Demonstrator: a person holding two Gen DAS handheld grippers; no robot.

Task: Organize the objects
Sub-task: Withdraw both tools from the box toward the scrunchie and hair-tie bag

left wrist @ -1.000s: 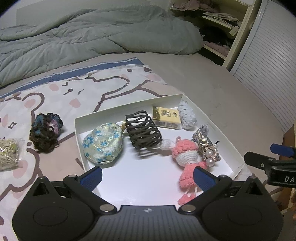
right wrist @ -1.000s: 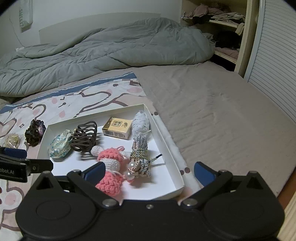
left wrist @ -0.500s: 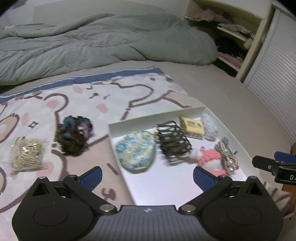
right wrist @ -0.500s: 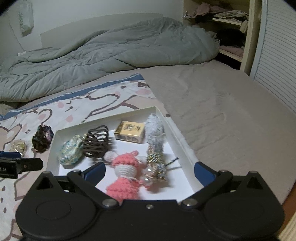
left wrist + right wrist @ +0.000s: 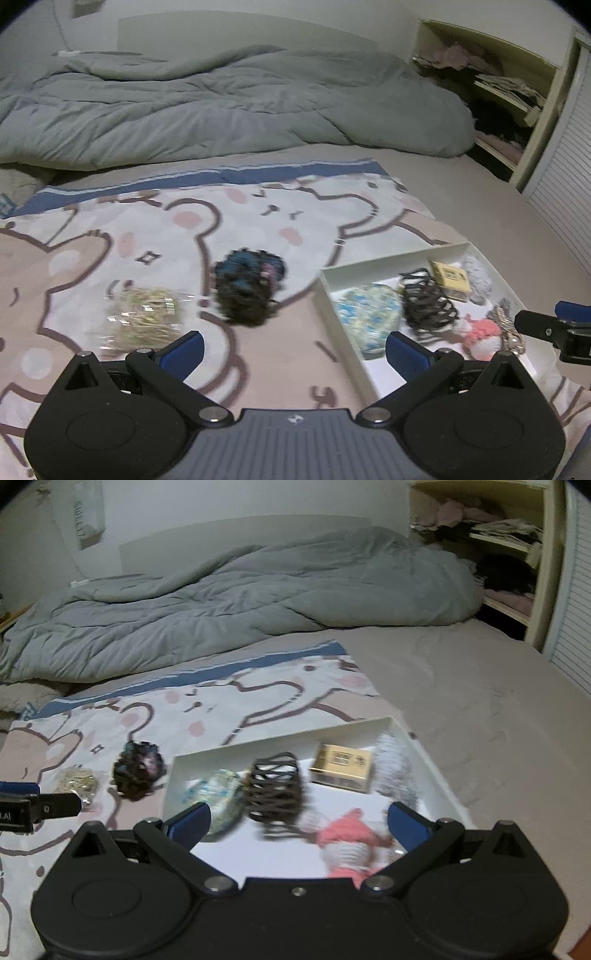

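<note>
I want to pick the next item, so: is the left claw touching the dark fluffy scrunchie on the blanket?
Apart. In the left wrist view the left claw is open, and bare blanket shows between its blue fingertips and the dark fluffy scrunchie.

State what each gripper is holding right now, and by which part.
Nothing is held. The left gripper and the right gripper are both open, with empty space between their fingers.
</note>
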